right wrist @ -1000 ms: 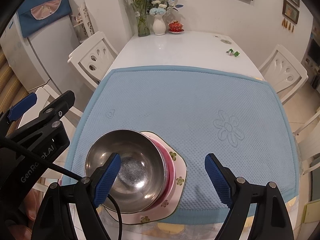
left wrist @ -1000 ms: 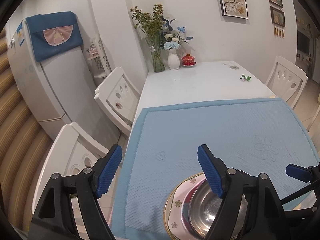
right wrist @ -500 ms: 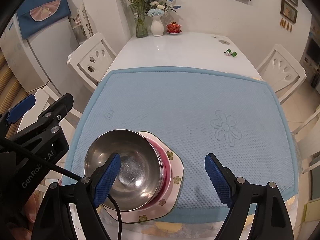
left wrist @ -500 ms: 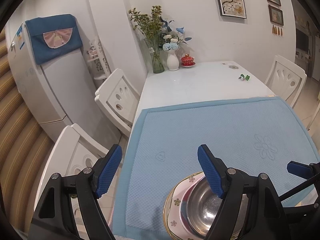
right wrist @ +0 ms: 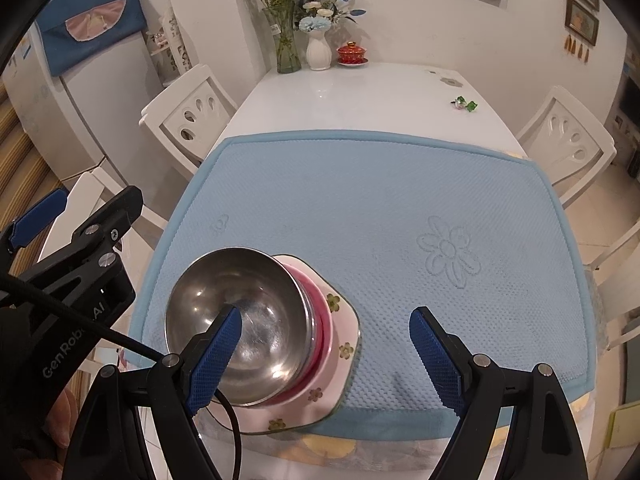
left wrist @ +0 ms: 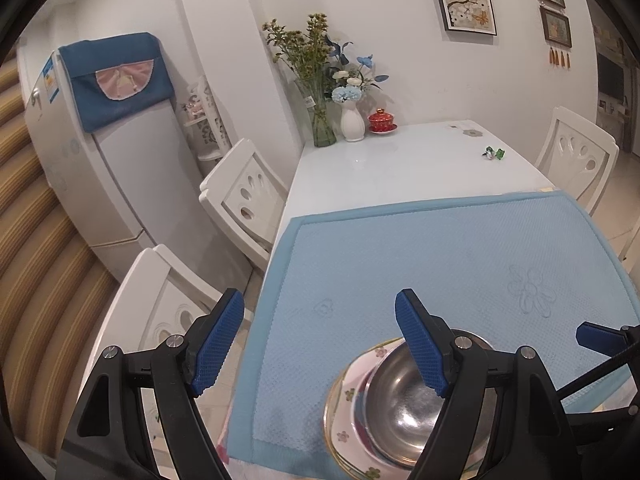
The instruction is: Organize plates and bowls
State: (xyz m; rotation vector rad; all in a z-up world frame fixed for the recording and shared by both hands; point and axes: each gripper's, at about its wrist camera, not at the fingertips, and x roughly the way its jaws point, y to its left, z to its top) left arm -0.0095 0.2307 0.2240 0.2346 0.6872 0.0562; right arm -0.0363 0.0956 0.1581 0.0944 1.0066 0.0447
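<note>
Bowl [right wrist: 244,320] stacked on plate [right wrist: 340,332], below both wide-open, empty tongs [right wrist: 325,354] [left wrist: 320,344]

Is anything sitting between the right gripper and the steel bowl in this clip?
Nothing visible does. The right gripper is open above the steel bowl, which is nested on a pink dish and a floral plate at the blue mat's near edge. The left gripper is off to the side.

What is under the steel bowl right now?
The steel bowl sits in a pink dish, which rests on a floral plate at the near edge of the blue mat. Anything between bowl and dish is covered.
</note>
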